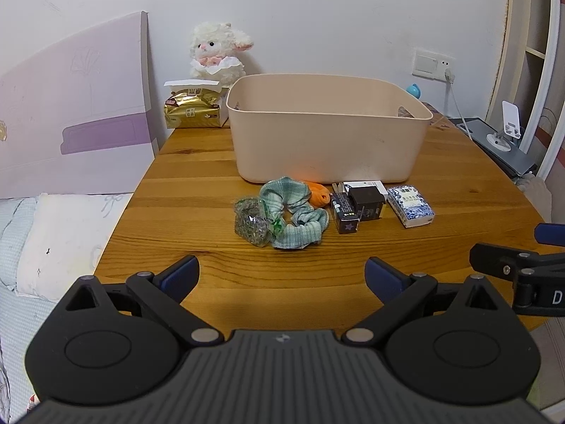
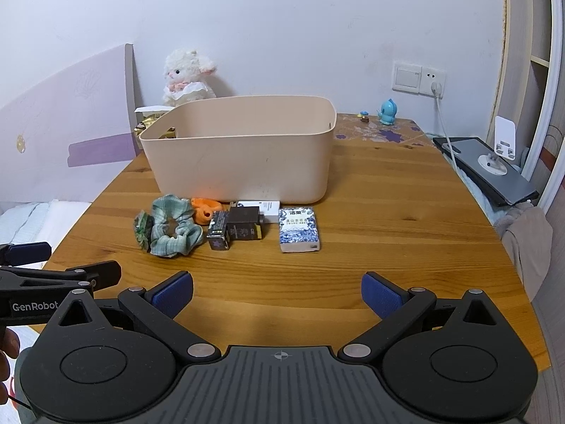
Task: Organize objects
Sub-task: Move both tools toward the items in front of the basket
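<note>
Warm, grained plank table (image 1: 197,190) carries a smooth beige plastic bin (image 1: 328,134) with rounded corners; just before it lie a ruffled green scrunchie (image 1: 296,212), glossy dark boxes (image 1: 356,205) and a blue-patterned tissue pack (image 1: 411,205). Left gripper (image 1: 282,275) and right gripper (image 2: 277,291) hover spread wide, empty

Count ahead of the hand-held grippers: 1 beige bin (image 1: 328,141), 1 green scrunchie (image 1: 296,212), 1 clear packet (image 1: 252,222), 1 orange item (image 1: 319,194), 2 dark boxes (image 1: 344,210) (image 1: 365,201), 1 white box (image 2: 270,208), 1 blue-white tissue pack (image 1: 411,205).
</note>
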